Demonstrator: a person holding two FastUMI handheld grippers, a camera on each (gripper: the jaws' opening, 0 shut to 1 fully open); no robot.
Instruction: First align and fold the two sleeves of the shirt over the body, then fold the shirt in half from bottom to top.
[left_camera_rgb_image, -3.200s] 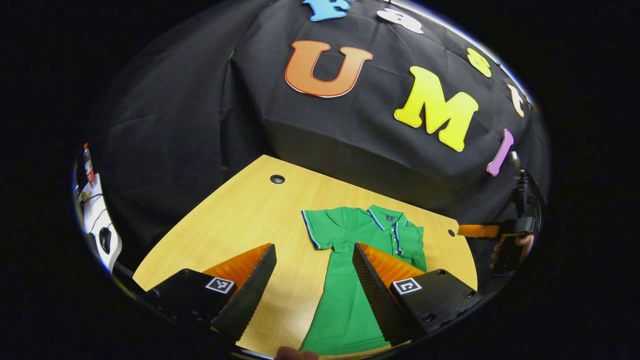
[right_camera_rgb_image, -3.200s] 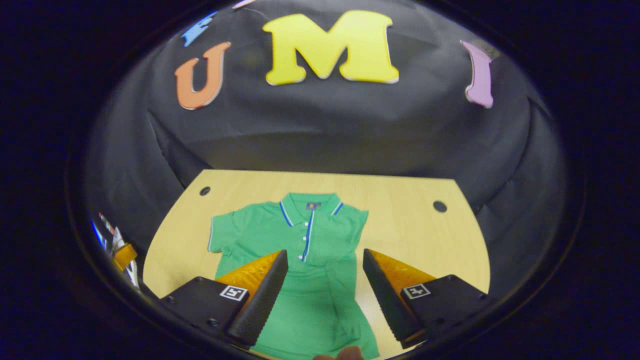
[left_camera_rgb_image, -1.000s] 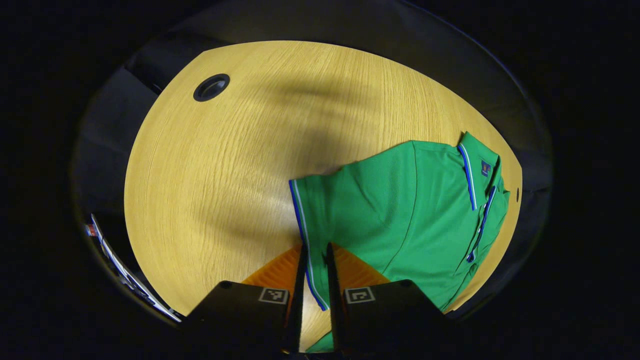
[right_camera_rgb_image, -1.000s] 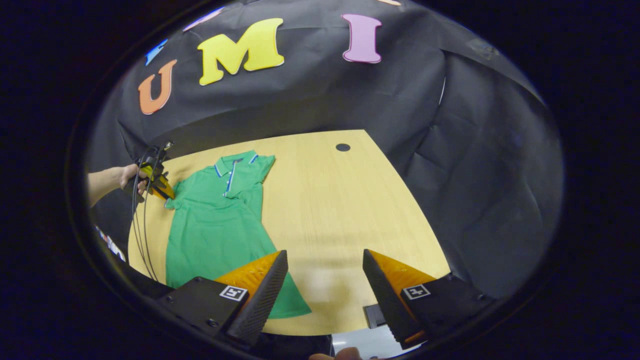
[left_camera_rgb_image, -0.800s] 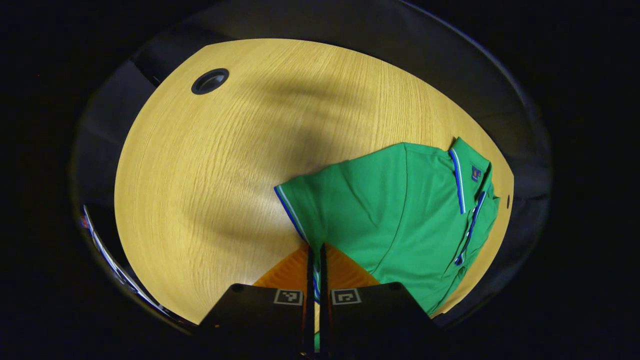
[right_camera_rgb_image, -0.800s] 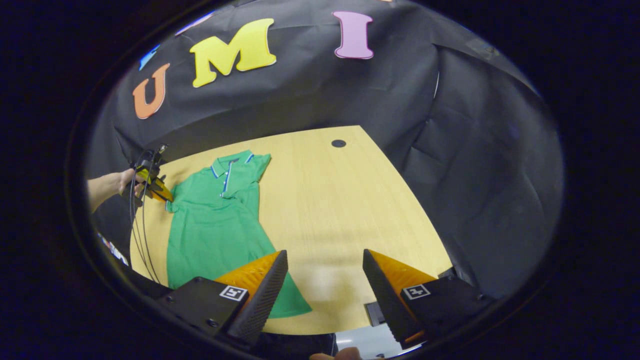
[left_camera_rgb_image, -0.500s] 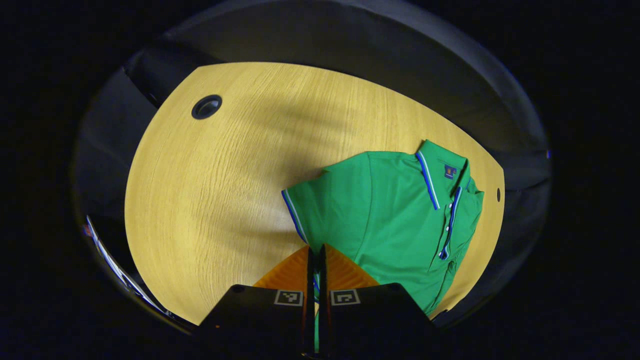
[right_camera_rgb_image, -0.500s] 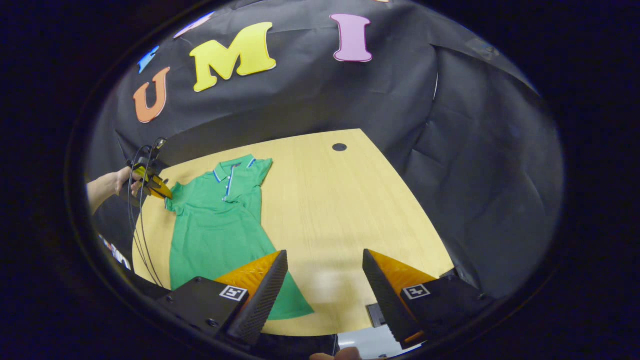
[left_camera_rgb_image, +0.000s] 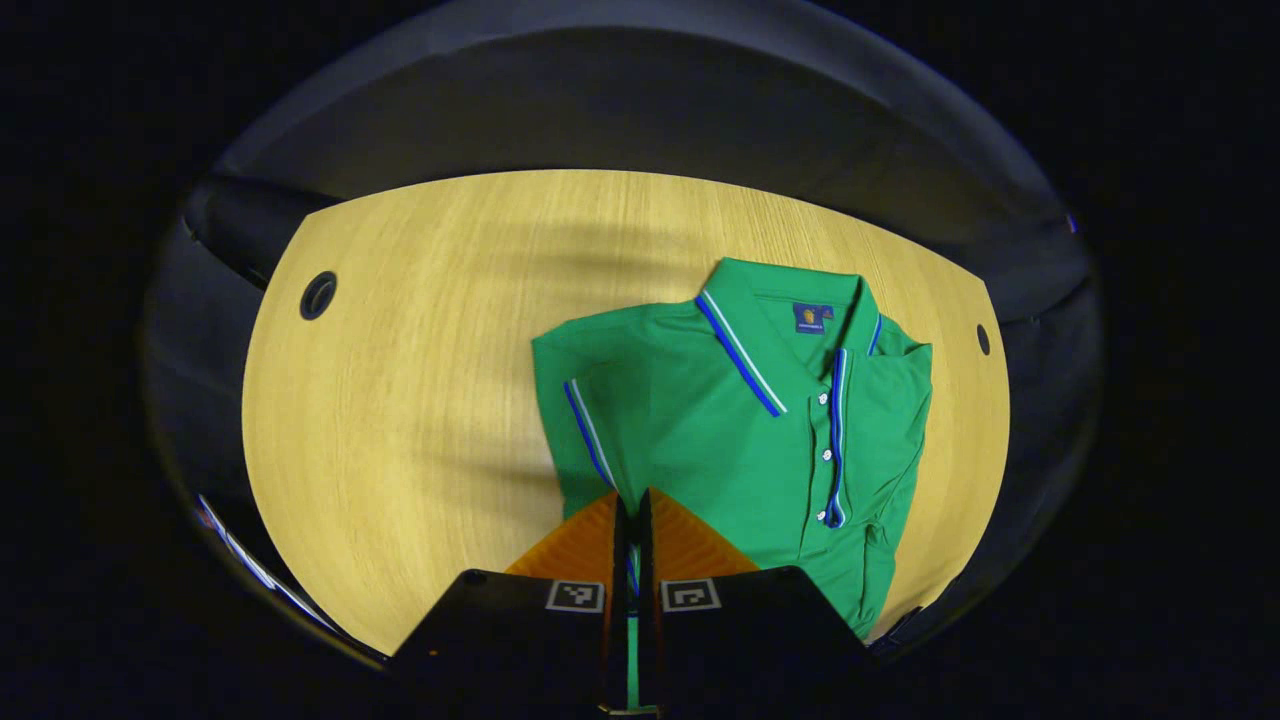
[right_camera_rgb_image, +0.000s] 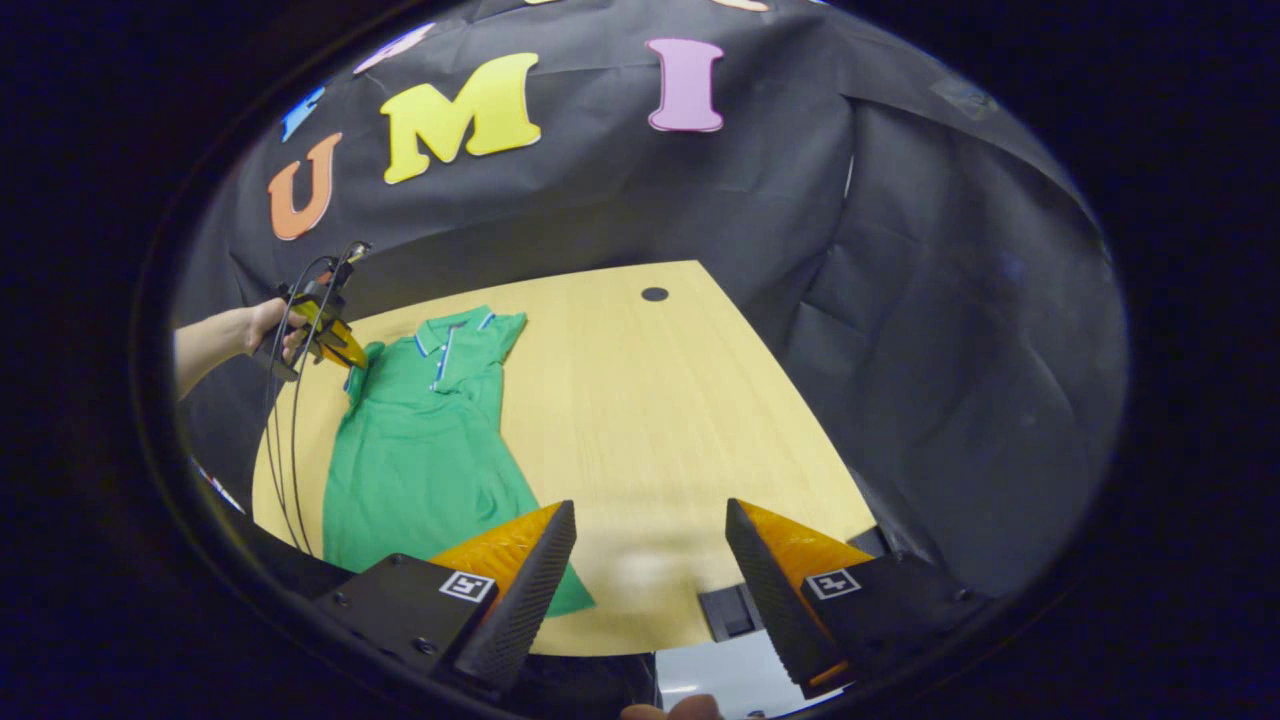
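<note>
A green polo shirt (left_camera_rgb_image: 760, 430) with blue and white trim lies on the wooden table (left_camera_rgb_image: 420, 400). My left gripper (left_camera_rgb_image: 628, 520) is shut on the cuff of one sleeve (left_camera_rgb_image: 590, 430), which is lifted and turned in over the body. In the right gripper view the shirt (right_camera_rgb_image: 420, 440) lies at the table's left, and the left gripper (right_camera_rgb_image: 352, 358), held by a hand (right_camera_rgb_image: 268, 322), pinches the sleeve near the collar. My right gripper (right_camera_rgb_image: 650, 530) hangs open above the table's near edge, to the right of the hem, holding nothing.
Round cable holes sit in the table top (left_camera_rgb_image: 317, 295) (left_camera_rgb_image: 982, 338) (right_camera_rgb_image: 655, 294). Cables (right_camera_rgb_image: 285, 450) trail down from the left gripper past the table's left edge. Bare wood (right_camera_rgb_image: 660, 420) spreads right of the shirt. Black cloth surrounds the table.
My left gripper closed on the sleeve cuff, then carried it up and inward over the shirt body. The right gripper stayed open and drifted slightly.
</note>
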